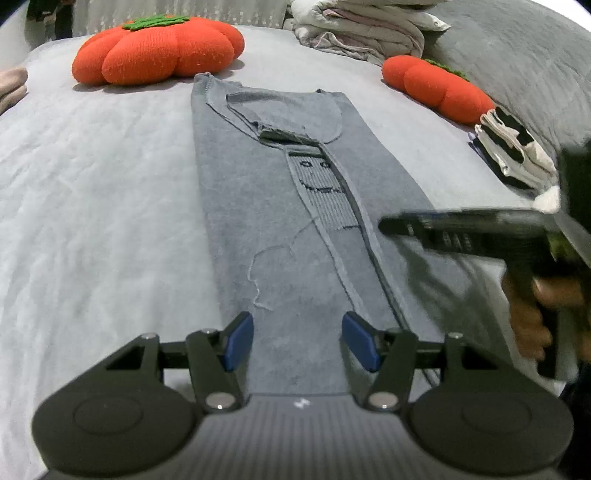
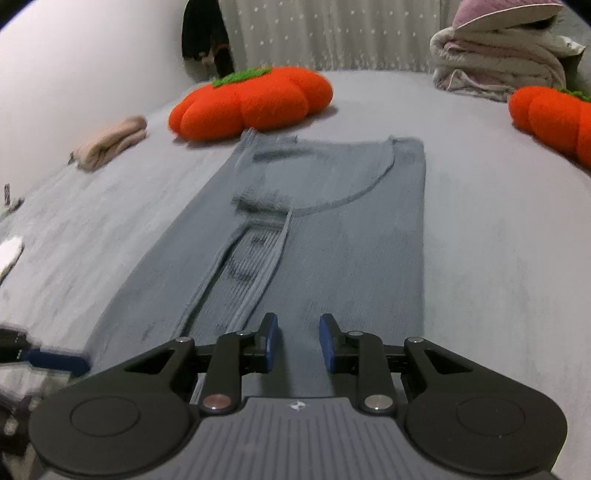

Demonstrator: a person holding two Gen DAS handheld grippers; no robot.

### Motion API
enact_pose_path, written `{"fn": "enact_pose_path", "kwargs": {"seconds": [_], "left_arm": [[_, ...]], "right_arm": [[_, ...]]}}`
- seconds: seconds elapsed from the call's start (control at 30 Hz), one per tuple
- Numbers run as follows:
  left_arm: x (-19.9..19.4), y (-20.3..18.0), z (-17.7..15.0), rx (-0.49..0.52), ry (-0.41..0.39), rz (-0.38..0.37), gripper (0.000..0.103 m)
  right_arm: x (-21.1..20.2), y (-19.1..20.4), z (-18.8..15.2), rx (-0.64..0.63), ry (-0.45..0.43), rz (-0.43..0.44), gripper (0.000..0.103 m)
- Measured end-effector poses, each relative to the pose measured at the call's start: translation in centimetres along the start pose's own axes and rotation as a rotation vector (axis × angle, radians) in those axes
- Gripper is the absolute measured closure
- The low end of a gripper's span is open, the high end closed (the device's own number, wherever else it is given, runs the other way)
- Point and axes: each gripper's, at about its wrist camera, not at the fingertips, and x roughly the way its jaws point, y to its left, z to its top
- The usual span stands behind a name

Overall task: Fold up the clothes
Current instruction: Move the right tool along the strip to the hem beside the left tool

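Observation:
A grey-blue garment (image 1: 258,206) lies flat on the bed, folded lengthwise into a long strip; both sides meet near the middle, where a ribbed band with a dark smiley print shows. My left gripper (image 1: 297,341) hovers over its near end, open, with nothing between the blue pads. In the right wrist view the same garment (image 2: 351,240) stretches away from my right gripper (image 2: 298,341), whose jaws stand apart by a narrow gap with only cloth below them. A hand holds the blurred right gripper (image 1: 384,223) over the garment's right edge. The left gripper's blue pad (image 2: 55,360) shows at the lower left.
Two orange pumpkin cushions (image 1: 159,50) (image 1: 436,88) lie at the far end of the grey bed sheet (image 1: 92,184). A pile of folded bedding (image 1: 362,33) sits behind them. A folded black-and-white garment (image 1: 513,147) lies right, a beige folded cloth (image 2: 110,142) left.

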Motion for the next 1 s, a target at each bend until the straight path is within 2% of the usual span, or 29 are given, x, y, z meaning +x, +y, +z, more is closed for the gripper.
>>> {"fn": "enact_pose_path", "kwargs": {"seconds": [0.13,0.23,0.4,0.53,0.73,0.87,1.0], "left_arm": [[-0.1,-1.1,-0.9,0.031,0.005,-0.008,0.047],[-0.6,-2.0,-1.8,0.051,0.014,-0.017,0.048],[-1.5,-3.7,-3.8,0.083,0.026,-0.071,0.048],[-1.5,-4.9,-5.2,0.125,0.011,-0.038,0.047],[-2.0,-5.3,-6.0,0.083,0.0,-0.005,0.047],[-2.7,-5.7,-7.1,0.074,-0.013,0.004,0.046],[-3.6,-6.8,-8.9,0.105,-0.041,0.006,0.043]], "right_arm": [[-2.2,1.4,-2.8,-0.003,0.013,0.01,0.07],[-4.0,2.1,-4.8,0.022,0.013,0.029,0.07],[-6.7,3.4,-8.0,-0.016,-0.003,0.015,0.069],[-8.3,3.4,-9.7,-0.001,-0.018,0.02,0.069],[-9.4,4.1,-11.1,-0.043,-0.05,0.004,0.069],[-9.8,3.7,-11.2,-0.026,-0.055,0.035,0.069],[-10.1,3.9,-11.4,-0.047,-0.056,0.067,0.068]]}}
